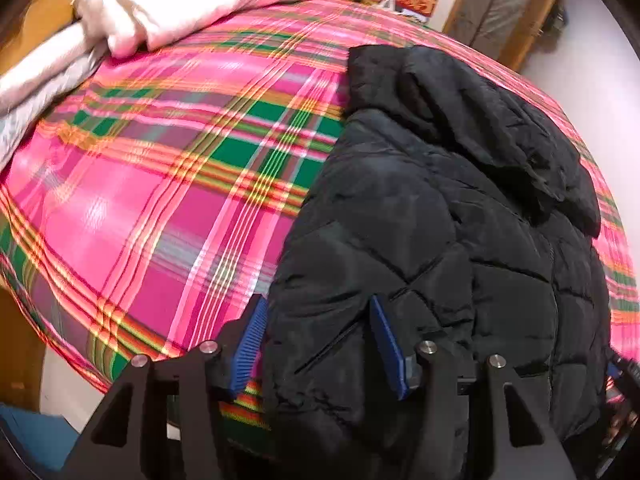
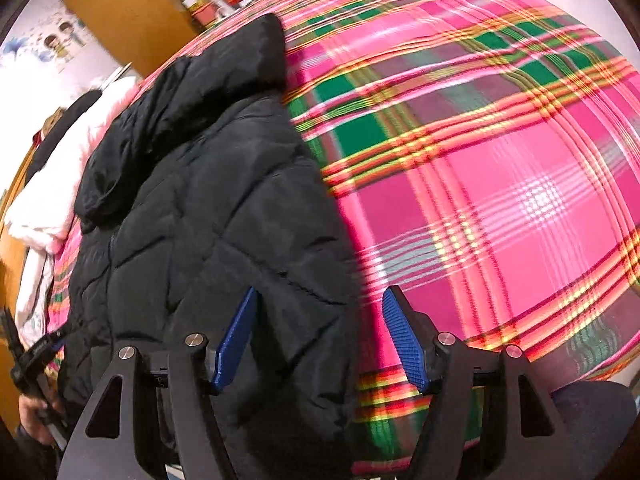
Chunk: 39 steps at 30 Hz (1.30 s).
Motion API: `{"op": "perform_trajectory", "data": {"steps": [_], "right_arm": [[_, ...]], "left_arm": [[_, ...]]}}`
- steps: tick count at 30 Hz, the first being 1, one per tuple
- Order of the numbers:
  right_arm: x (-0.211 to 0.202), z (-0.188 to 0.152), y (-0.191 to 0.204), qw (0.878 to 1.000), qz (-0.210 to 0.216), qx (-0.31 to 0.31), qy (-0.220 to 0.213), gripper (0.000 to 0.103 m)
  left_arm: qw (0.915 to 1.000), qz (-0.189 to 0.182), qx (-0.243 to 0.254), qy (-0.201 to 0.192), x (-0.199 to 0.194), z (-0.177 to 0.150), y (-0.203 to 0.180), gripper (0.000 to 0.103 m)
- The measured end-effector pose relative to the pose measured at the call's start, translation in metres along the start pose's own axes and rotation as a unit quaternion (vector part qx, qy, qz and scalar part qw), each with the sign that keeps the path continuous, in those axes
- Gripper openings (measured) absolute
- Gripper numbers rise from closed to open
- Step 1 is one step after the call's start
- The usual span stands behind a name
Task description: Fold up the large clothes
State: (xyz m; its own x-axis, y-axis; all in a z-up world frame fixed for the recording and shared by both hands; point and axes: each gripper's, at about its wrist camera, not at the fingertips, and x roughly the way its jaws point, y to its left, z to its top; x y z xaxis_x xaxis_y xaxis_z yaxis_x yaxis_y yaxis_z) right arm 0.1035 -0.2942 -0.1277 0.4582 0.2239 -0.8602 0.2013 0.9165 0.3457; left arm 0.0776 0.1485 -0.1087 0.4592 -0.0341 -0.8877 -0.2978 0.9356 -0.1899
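Left gripper [image 1: 316, 340]: jaws apart, blue pads straddling the left hem corner of the black quilted jacket [image 1: 440, 220]; padding bulging between the pads, left pad at the very edge where jacket meets the plaid bedspread [image 1: 160, 200], right pad pressed into a quilted panel. Not clearly pinched; gap too wide for a firm bite. Beyond the jaws, jacket body running away toward the hood [image 1: 480, 120], already narrowed into a long strip. Well beyond and left of the jaws, a pale folded quilt [image 1: 180, 0], apart from the jacket.

Right gripper [image 2: 320, 340]: jaws likewise apart, left pad over the jacket's [image 2: 200, 220] right hem edge, right pad over bare bedspread [image 2: 500, 200], the jacket's edge lying between them. Left of the jaws, at the frame's edge, the other gripper in a hand [image 2: 32, 408].

Likely handling: puffy, soft, springy; light for its bulk but slick-shelled, prone to sliding out of a shallow pinch and to springing open once folded. Best hold judged to be deep on the hem corners, pads past the stitched edge, clamping through all layers, then lifting both corners together toward the hood.
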Motion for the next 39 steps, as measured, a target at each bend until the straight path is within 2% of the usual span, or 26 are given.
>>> {"op": "perform_trajectory", "data": {"steps": [2,6,12,13,14,15,16,17,19,23,30,34,39], "right_arm": [[0.003,-0.002,-0.003,1.000,0.014,0.008,0.015,0.065],[0.009,-0.010,0.008,0.997,0.053,-0.008,0.055,0.065],[0.017,-0.021,0.019,0.996,0.040,-0.031,0.076,0.067],[0.017,-0.020,0.018,0.996,0.039,-0.030,0.076,0.063],[0.015,-0.020,0.017,0.996,0.037,-0.029,0.076,0.049],[0.012,-0.020,0.016,0.996,0.045,-0.024,0.074,0.040],[0.009,-0.019,0.018,0.996,0.051,-0.022,0.073,0.027],[0.002,-0.019,0.020,0.996,0.059,-0.025,0.066,0.019],[-0.013,-0.017,0.026,0.995,0.073,-0.035,0.052,0.014],[-0.045,-0.010,0.035,0.993,0.111,-0.040,0.020,0.012],[-0.090,0.004,0.046,0.986,0.158,-0.045,-0.028,0.010],[-0.110,0.006,0.049,0.981,0.182,-0.041,-0.050,0.010],[-0.132,0.009,0.054,0.974,0.210,-0.039,-0.072,0.010]], "left_arm": [[0.9997,-0.006,-0.011,0.021,0.005,-0.004,0.001,0.056],[0.9996,-0.015,0.009,0.023,0.003,-0.010,-0.010,0.056],[0.9985,0.004,0.042,0.036,0.008,-0.014,-0.025,0.056],[0.9984,0.003,0.042,0.038,0.009,-0.013,-0.025,0.050],[0.9985,0.003,0.041,0.037,0.008,-0.012,-0.025,0.044],[0.9986,0.002,0.040,0.034,0.006,-0.011,-0.024,0.032],[0.9989,-0.004,0.038,0.029,0.002,-0.010,-0.023,0.025],[0.9991,-0.014,0.034,0.023,-0.003,-0.010,-0.022,0.022],[0.9991,-0.031,0.027,0.008,-0.016,-0.008,-0.020,0.018],[0.9963,-0.077,0.017,-0.033,-0.051,-0.003,-0.015,0.016],[0.9855,-0.145,0.001,-0.088,-0.106,0.019,-0.011,0.015],[0.9787,-0.173,-0.011,-0.110,-0.127,0.031,-0.004,0.014],[0.9698,-0.206,-0.025,-0.128,-0.153,0.031,0.004,0.014]]}}
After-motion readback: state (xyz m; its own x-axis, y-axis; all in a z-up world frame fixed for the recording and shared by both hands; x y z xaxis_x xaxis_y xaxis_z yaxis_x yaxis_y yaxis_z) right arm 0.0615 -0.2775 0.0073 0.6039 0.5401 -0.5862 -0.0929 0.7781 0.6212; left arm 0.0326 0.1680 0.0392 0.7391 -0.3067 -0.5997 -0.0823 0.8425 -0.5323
